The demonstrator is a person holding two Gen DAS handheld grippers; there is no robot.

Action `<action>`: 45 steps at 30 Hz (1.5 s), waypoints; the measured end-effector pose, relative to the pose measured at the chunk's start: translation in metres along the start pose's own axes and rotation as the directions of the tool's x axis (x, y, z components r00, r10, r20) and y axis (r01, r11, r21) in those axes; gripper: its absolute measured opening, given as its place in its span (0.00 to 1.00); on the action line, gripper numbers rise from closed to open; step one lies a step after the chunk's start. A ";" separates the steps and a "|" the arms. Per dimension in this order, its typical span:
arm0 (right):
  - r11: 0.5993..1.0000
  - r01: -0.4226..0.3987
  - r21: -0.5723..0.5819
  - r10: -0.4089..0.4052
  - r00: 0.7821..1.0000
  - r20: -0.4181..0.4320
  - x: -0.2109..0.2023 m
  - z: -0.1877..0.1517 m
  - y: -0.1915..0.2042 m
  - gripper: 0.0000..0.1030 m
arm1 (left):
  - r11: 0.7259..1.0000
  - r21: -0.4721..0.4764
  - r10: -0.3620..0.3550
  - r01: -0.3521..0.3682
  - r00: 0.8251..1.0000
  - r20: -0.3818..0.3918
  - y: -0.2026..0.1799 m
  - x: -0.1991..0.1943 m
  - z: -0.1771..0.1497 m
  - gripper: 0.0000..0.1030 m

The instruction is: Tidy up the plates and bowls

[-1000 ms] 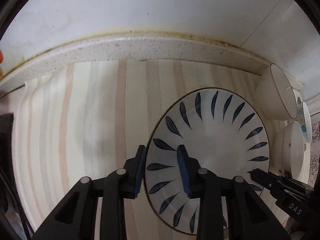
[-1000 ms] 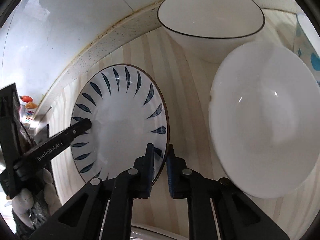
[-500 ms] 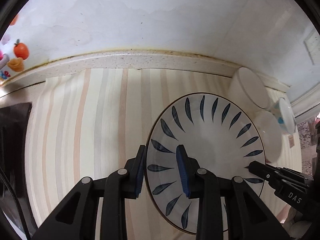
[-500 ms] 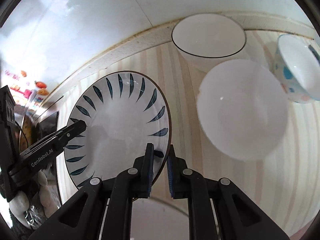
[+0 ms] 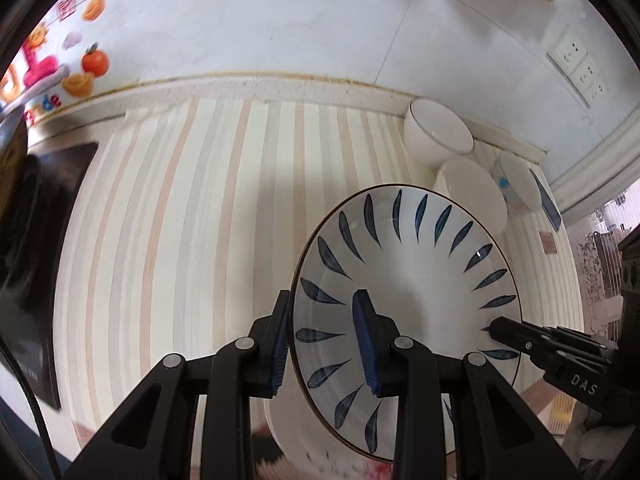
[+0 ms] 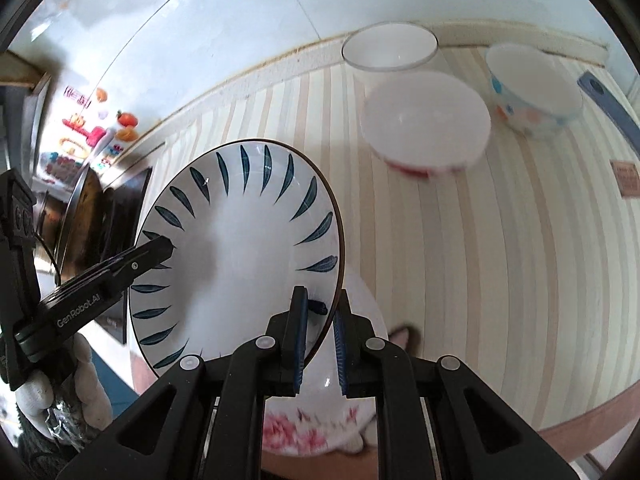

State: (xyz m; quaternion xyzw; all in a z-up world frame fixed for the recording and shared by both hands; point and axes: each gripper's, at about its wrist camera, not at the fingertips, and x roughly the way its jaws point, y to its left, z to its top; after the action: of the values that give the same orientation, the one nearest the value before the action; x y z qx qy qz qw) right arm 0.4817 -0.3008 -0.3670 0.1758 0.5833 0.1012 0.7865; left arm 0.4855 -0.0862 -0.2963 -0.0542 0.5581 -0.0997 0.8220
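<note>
A white plate with blue leaf marks hangs above the striped table, held by both grippers. My left gripper is shut on its left rim; my right gripper is shut on its right rim. Below the plate lies a white plate with pink flowers, near the table's front edge. At the back stand three bowls: a plain white one with a dark rim, a white one with a red base, and a spotted one.
The striped table runs back to a speckled ledge and a white wall. A dark appliance sits at the left. Wall sockets are at the right. A blue strip lies beyond the spotted bowl.
Both grippers have lifted the blue-leaf plate up and back toward the front of the table; the bowls look smaller and farther, and the flowered plate has come into view beneath.
</note>
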 end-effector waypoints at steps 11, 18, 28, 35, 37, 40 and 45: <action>0.998 -0.006 -0.057 0.003 0.998 -0.061 0.022 -0.053 -0.006 0.13 | 0.997 -0.050 0.062 -0.065 0.996 -0.062 0.006 0.022 -0.053 0.27; 0.996 0.008 -0.083 -0.013 0.998 -0.059 0.033 -0.058 -0.008 0.13 | 0.993 -0.041 0.104 -0.108 0.991 -0.082 0.002 0.035 -0.064 0.27; 0.998 0.008 -0.068 -0.013 0.998 -0.069 0.046 -0.058 -0.013 0.13 | 0.991 -0.034 0.123 -0.128 0.986 -0.110 0.001 0.042 -0.066 0.27; 0.999 0.012 -0.048 -0.015 0.998 -0.065 0.048 -0.058 -0.017 0.13 | 0.991 -0.028 0.126 -0.131 0.984 -0.128 0.000 0.046 -0.063 0.27; 0.999 0.009 -0.042 -0.012 0.998 -0.068 0.048 -0.058 -0.017 0.13 | 0.991 -0.026 0.127 -0.132 0.983 -0.133 0.001 0.046 -0.061 0.27; 1.000 0.000 -0.021 -0.002 0.997 -0.083 0.048 -0.056 -0.019 0.13 | 0.991 -0.024 0.127 -0.132 0.982 -0.142 0.000 0.046 -0.060 0.27; 1.000 -0.010 0.005 0.011 0.995 -0.101 0.048 -0.055 -0.022 0.13 | 0.991 -0.030 0.122 -0.128 0.981 -0.153 0.002 0.047 -0.060 0.27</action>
State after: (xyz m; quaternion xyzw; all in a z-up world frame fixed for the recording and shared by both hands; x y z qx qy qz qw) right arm 0.4431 -0.2951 -0.4325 0.1751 0.6217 0.1129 0.7551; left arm 0.4470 -0.0937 -0.3614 -0.0274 0.6229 -0.0408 0.7807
